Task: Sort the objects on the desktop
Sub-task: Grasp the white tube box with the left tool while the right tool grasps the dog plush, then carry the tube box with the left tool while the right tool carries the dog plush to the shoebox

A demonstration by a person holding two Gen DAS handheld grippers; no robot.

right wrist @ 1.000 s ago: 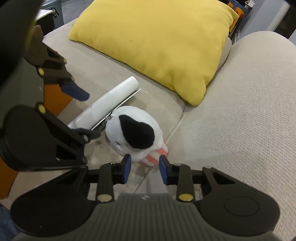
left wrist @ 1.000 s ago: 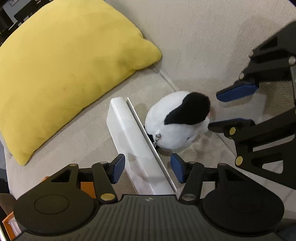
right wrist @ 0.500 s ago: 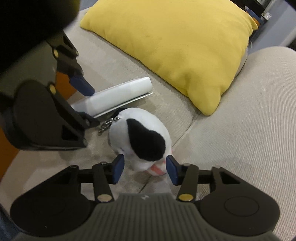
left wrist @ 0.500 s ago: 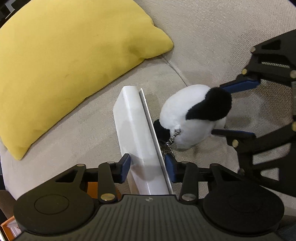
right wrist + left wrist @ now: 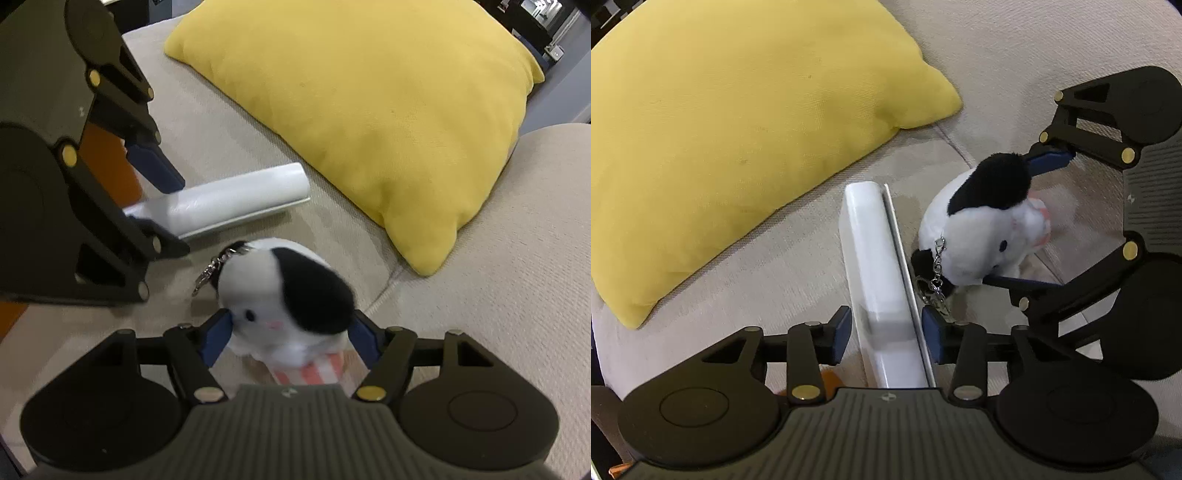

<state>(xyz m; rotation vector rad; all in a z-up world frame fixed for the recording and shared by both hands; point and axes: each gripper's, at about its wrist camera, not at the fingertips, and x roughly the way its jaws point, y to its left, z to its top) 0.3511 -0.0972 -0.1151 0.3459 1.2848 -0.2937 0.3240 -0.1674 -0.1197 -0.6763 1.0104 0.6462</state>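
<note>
A long white case lies on the beige sofa seat. My left gripper straddles its near end, pads against its sides, the jaws easing open slightly. Beside the case sits a white plush toy with a black ear and a metal keychain. My right gripper has come down over the plush toy; its jaws are opening, with the toy between the blue pads and not squeezed. In the right wrist view my left gripper stands over the white case.
A large yellow pillow lies just behind the case and the toy, also seen as the yellow pillow in the right wrist view. The sofa's padded arm rises on the right. Something orange shows past the seat's left edge.
My left gripper moved forward over the white case and narrowed onto it. My right gripper widened and dropped around the plush toy, which turned its face toward the right camera.
</note>
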